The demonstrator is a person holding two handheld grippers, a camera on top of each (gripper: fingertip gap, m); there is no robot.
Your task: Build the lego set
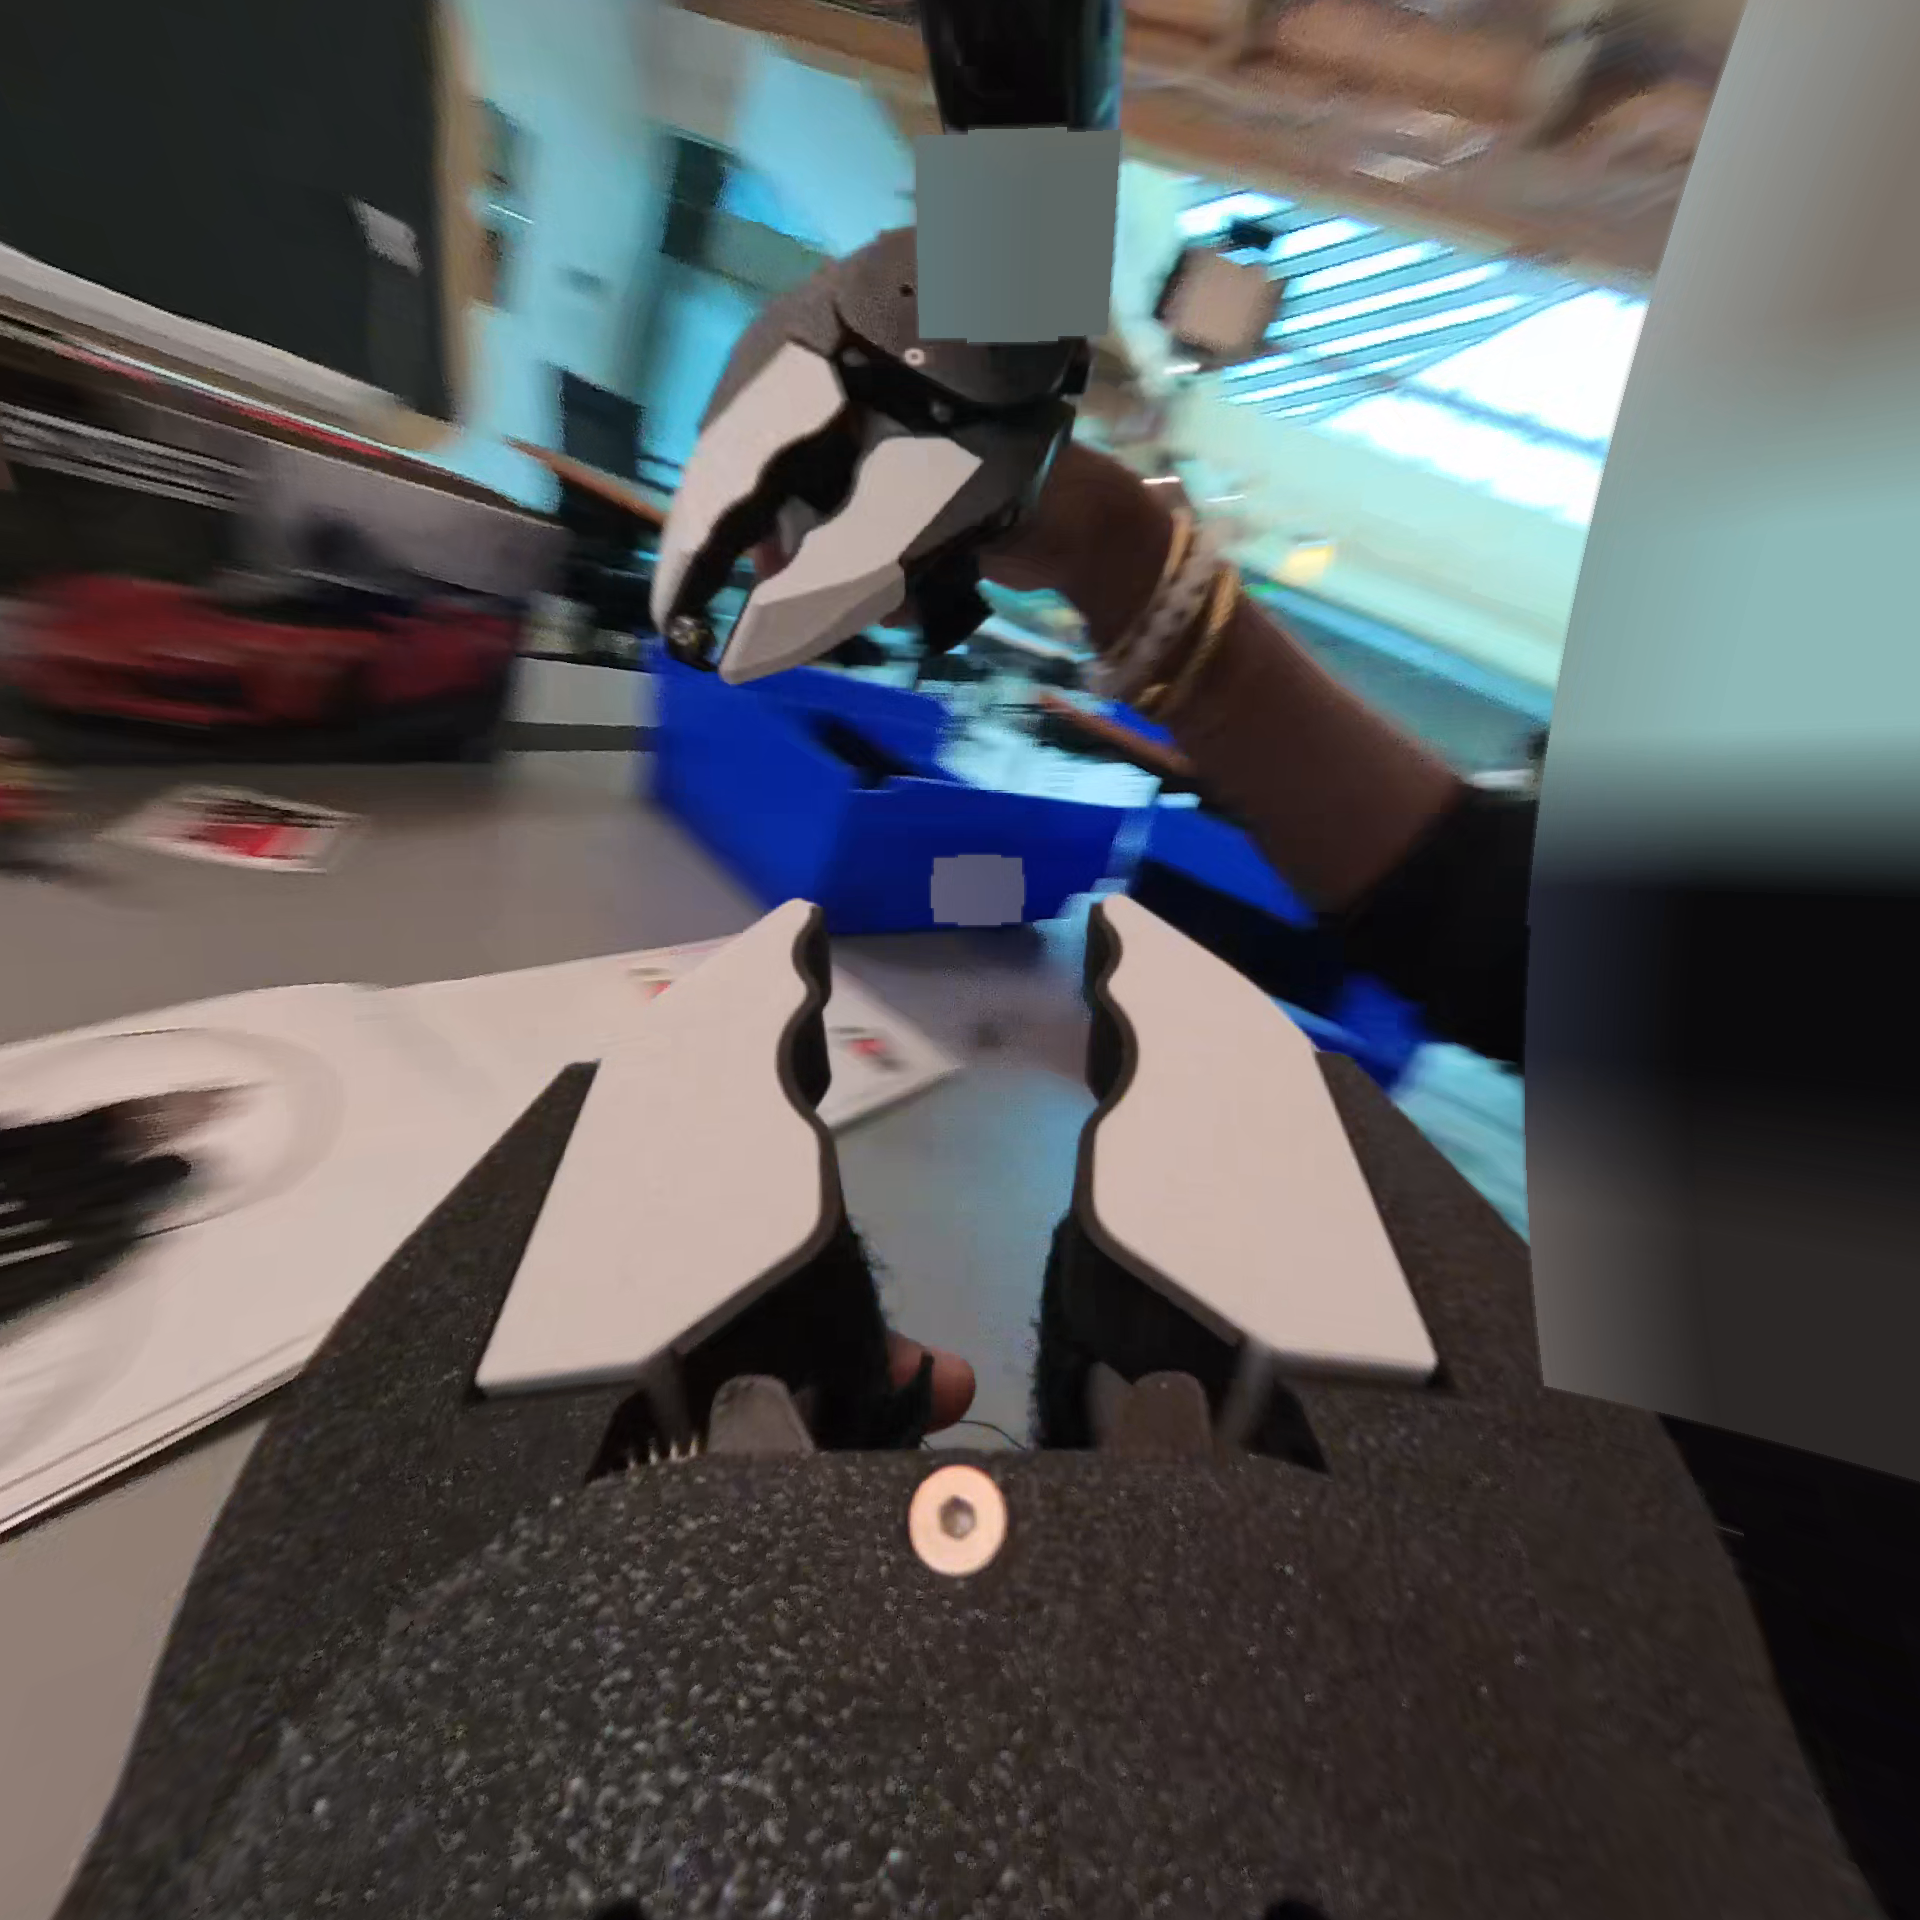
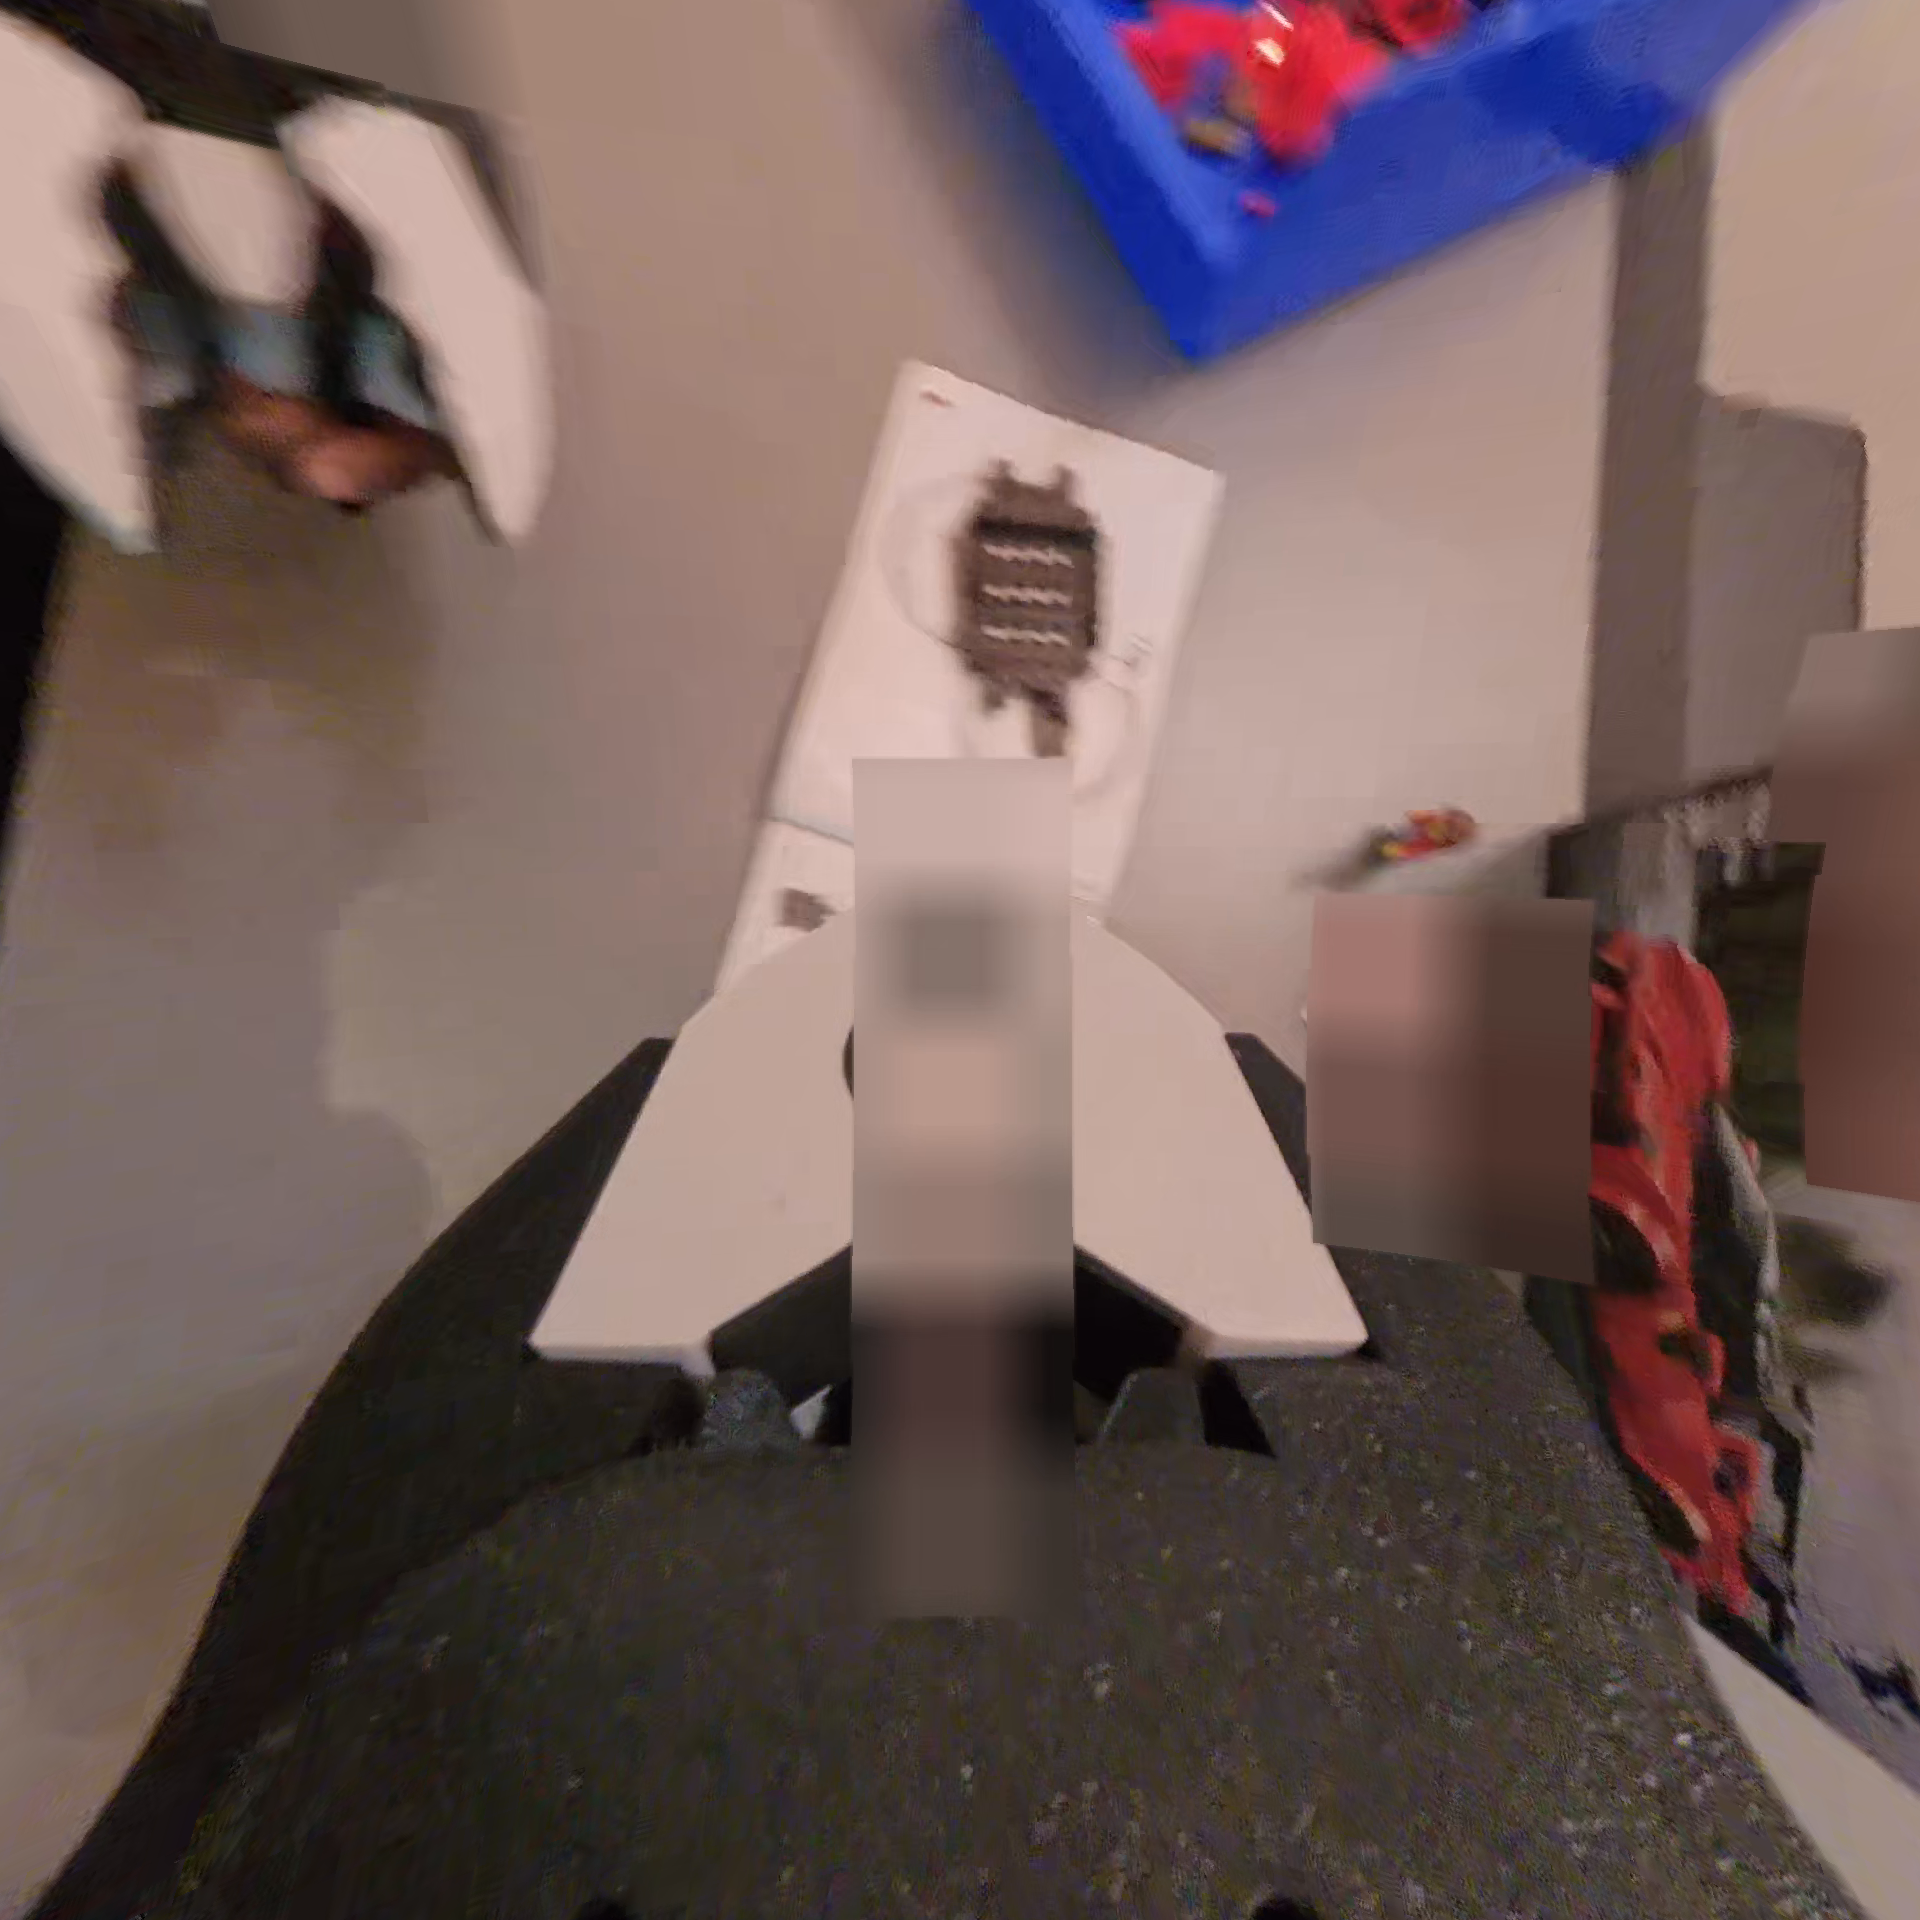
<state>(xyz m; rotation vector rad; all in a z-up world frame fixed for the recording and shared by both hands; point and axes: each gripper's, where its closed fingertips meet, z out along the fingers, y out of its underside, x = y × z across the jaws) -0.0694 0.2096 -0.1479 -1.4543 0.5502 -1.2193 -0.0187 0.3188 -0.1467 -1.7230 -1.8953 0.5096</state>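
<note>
My left gripper (image 1: 956, 935) has its jaws wide apart with only bare grey table (image 1: 520, 862) showing between the pale fingers (image 1: 717, 1122). It hangs low over the table, beside the corner of a white printed booklet (image 1: 260, 1143) and just short of a blue bin (image 1: 904, 831). Above the bin's far corner is my right gripper (image 1: 727, 623), tips pointing down and jaws narrow. There is a small dark bit at its tips, but I cannot tell whether it is pinched there. A wrist with gold bracelets (image 1: 1174, 613) sits behind that gripper. In the right wrist view its own tips are covered, so I get nothing more there. That view looks down on the booklet, with the bin at the top holding red pieces (image 2: 1278, 52), a small heap of coloured bits (image 2: 1423, 831) to the right, and a red-and-black printed sheet (image 2: 1662, 1247) at the right edge
</note>
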